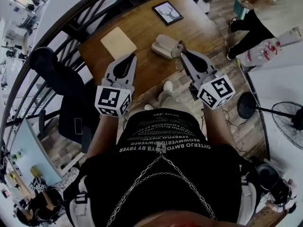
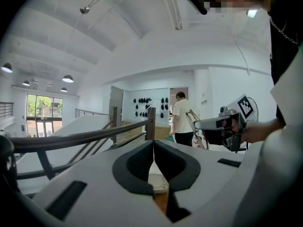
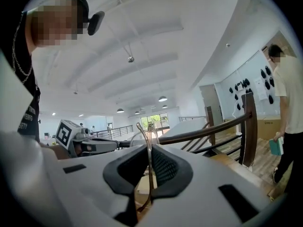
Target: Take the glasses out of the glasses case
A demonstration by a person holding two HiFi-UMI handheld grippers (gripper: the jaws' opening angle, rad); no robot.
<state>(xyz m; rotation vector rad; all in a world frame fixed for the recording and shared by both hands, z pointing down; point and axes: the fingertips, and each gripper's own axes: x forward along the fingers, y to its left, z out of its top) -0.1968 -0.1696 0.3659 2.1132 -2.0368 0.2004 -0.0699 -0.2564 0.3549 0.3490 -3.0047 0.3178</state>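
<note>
Holding the glasses by their thin wire frame, our right gripper pinches them just beside the right end of the open glasses case on the wooden table. Our left gripper, pressed together and empty, hovers left of the case. We judge a gentle, steady pinch best, drawing the frame away from the case without twisting.

Two grippers were in view: one left gripper and one right gripper. One worktop carried one glasses case at twelve o'clock, one framed picture at one o'clock and one tan board at eleven. There was one pair of glasses, and one standing fan at three o'clock.
</note>
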